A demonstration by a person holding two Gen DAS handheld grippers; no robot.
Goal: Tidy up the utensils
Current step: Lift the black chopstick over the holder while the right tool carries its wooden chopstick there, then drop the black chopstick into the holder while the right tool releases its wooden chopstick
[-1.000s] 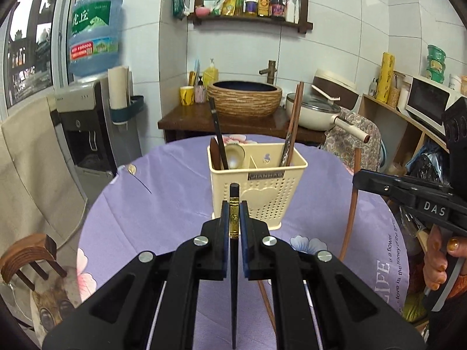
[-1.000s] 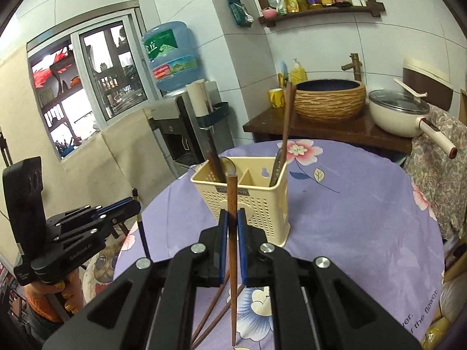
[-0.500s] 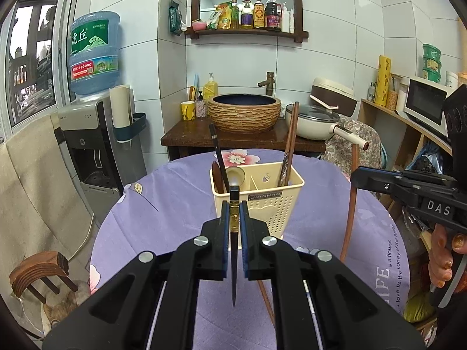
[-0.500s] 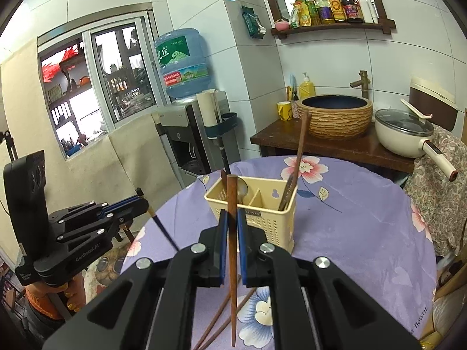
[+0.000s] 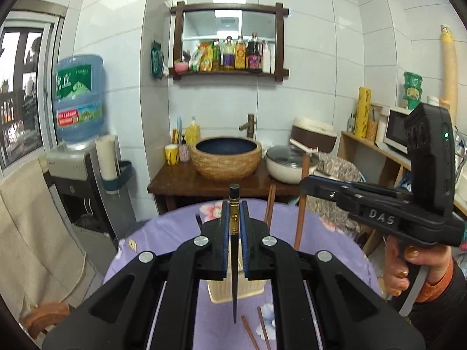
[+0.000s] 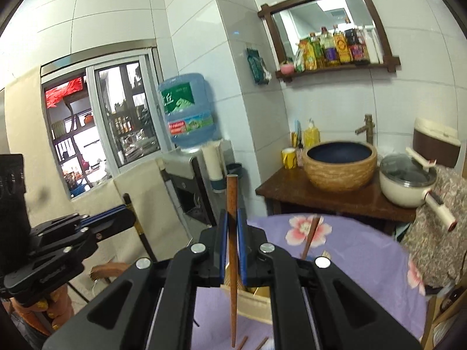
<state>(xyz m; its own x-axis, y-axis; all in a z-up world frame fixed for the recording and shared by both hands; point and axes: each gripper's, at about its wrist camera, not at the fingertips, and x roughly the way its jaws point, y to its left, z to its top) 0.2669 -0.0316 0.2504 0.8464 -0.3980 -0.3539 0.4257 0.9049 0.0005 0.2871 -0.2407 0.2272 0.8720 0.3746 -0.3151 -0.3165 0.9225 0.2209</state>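
My left gripper (image 5: 234, 213) is shut on a black chopstick (image 5: 234, 285) with a gold band, held upright above the cream utensil basket (image 5: 230, 290), which is mostly hidden behind the jaws. My right gripper (image 6: 232, 221) is shut on a brown wooden chopstick (image 6: 232, 291), also upright, with the basket (image 6: 254, 306) just below and behind it. In the left wrist view the right gripper (image 5: 303, 182) shows at right with its brown chopstick (image 5: 300, 218). Two brown chopsticks (image 5: 256, 332) lie on the purple tablecloth (image 5: 327, 245).
Brown chopsticks (image 5: 270, 207) stand in the basket. Behind the round table is a wooden counter with a woven basin (image 5: 226, 157) and a white pot (image 5: 287, 164). A water dispenser (image 5: 78, 157) stands at left and a shelf with a microwave (image 5: 397, 129) at right.
Both grippers have risen and tilted up with their chopsticks. The basket has dropped low in both views and is now largely hidden behind the jaws.
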